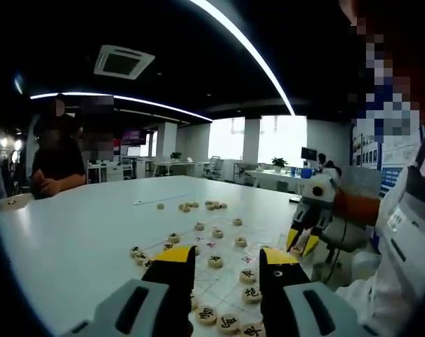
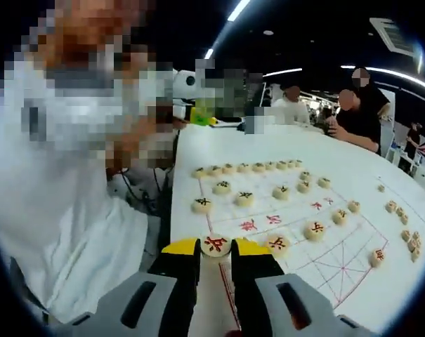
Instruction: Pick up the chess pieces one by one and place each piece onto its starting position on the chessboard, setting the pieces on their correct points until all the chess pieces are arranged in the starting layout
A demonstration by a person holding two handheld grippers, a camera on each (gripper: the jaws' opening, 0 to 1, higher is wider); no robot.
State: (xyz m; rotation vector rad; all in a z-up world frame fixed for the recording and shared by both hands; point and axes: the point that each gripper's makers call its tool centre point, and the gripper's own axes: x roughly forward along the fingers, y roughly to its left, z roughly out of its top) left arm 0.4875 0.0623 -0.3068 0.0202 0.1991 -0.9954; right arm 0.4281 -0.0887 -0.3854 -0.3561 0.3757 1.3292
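Note:
My right gripper is shut on a round wooden chess piece with a red character, held just above the near edge of the chessboard. A row of pieces lines the board's far edge, and others stand on inner points. My left gripper is open with nothing between its yellow-tipped fingers, above the board's near pieces. The right gripper also shows in the left gripper view, hanging over the table's right edge.
Loose pieces lie off the board in a cluster on the white table, seen again as loose pieces. A person sits at the far side. The person in white holding the grippers is close by.

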